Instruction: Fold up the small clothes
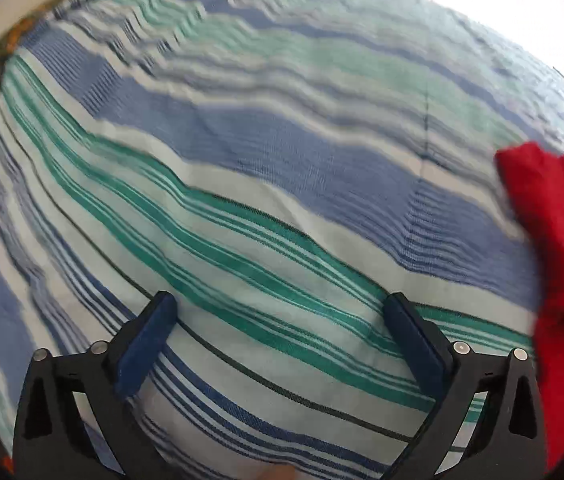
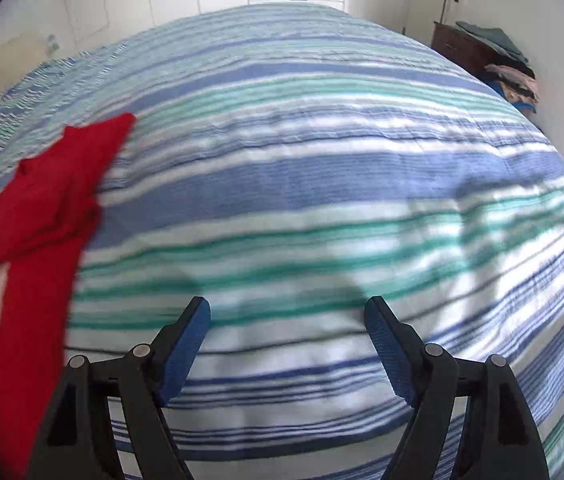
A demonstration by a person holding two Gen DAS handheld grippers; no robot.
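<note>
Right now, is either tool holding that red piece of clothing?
No: the left tool and the right tool are both open over the striped bedspread, with the red garment lying apart from them.

Readable text: none in either view.
Red garment [image 2: 22, 240]: carries a pale pink-white print near its left edge; a shape, not letters; blurred.
Striped bedspread [image 2: 302, 184]: stripes only, no label.
Gripper fingers [image 1: 144, 350]: plain dark blue pads, no markings legible.
</note>
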